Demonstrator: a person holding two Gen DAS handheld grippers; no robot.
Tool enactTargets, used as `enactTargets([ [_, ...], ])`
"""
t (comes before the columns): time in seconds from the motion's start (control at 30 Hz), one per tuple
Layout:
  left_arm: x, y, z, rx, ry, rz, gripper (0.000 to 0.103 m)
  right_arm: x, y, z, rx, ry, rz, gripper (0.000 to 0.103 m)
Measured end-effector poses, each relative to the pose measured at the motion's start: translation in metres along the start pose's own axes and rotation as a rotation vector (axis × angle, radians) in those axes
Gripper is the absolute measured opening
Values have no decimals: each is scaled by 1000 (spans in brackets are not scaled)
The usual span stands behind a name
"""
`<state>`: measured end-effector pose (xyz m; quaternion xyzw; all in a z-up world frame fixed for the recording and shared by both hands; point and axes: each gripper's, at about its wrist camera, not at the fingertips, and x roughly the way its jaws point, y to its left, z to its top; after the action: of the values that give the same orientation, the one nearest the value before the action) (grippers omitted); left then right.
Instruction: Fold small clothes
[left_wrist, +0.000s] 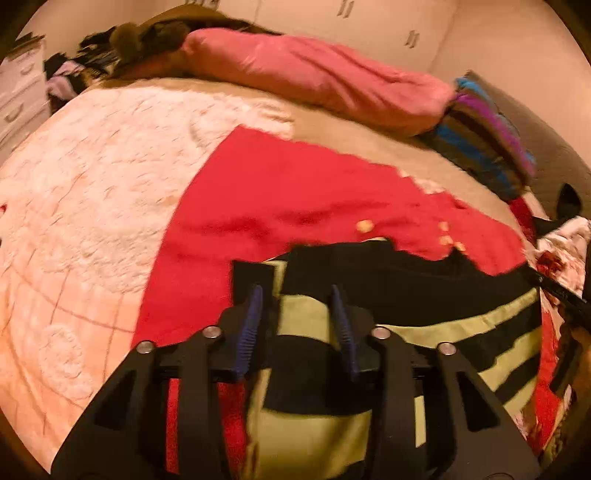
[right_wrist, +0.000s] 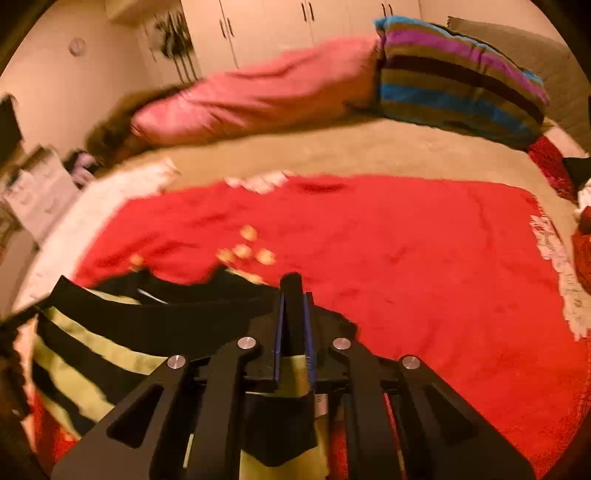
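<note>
Two wrist views over a bed during folding of a small garment. The striped garment (left_wrist: 406, 325), banded in black and pale yellow-green, lies at the near edge of a red blanket (left_wrist: 277, 192) that covers the near part of the bed (left_wrist: 92, 184). Its bands run roughly across the scene; the black upper edge appears as a broad dark strip, and the cloth drapes in soft folds beneath both tools.

The left gripper (left_wrist: 301, 295) stands partly open above the garment's left portion, its blue-ribbed pads apart and pressing on nothing, with cloth visible in the gap below them. The right gripper (right_wrist: 293, 299) is closed narrowly on a fold of the striped garment (right_wrist: 110, 332), a black edge of which rises between the blue pads, while yellow-green cloth hangs beneath the jaws.

A few small pale yellow spots (right_wrist: 247, 251) mark the red blanket just beyond the garment. At the far side of the bed lie a pink pillow (right_wrist: 258, 96) and, to its right, a multicoloured striped pillow (right_wrist: 454, 81). Both views are blurred.
</note>
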<state>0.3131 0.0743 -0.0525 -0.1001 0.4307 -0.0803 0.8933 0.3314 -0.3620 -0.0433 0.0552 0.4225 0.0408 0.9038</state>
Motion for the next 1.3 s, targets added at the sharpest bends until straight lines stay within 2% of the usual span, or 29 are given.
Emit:
enactTargets([
  [0.03,-3,5,-1,-19,-3,5,31,0,-4,-1,8,-8,-28,17],
  [0.07,-6,8,-2,-27,-8,6,31,-3,-10,-2,26,-31,-1,25],
  [0.1,-12,12,-5,-33,-14,11,32,-8,-14,-4,39,-52,26,41],
  [0.13,-17,15,-7,-34,-12,17,32,-13,-18,-5,49,-73,31,47],
  [0.33,-59,25,-33,-35,-48,6,42,-46,-42,-38,126,-50,139,58],
  [0.5,-83,28,-66,-70,-46,-40,50,-70,-55,-79,161,-4,210,62],
  [0.6,-94,31,-89,-93,-26,-70,51,-82,-59,-98,165,24,247,63],
  [0.87,-104,39,-135,-120,36,-99,54,-95,-39,-134,69,86,264,63],
  [1.03,-103,35,-137,-100,43,-85,55,-91,-31,-144,64,109,252,64],
  [1.13,-104,25,-134,-62,34,-75,63,-91,-27,-145,46,109,231,77],
  [1.3,-94,17,-124,-18,29,-69,66,-88,-28,-146,51,112,223,77],
])
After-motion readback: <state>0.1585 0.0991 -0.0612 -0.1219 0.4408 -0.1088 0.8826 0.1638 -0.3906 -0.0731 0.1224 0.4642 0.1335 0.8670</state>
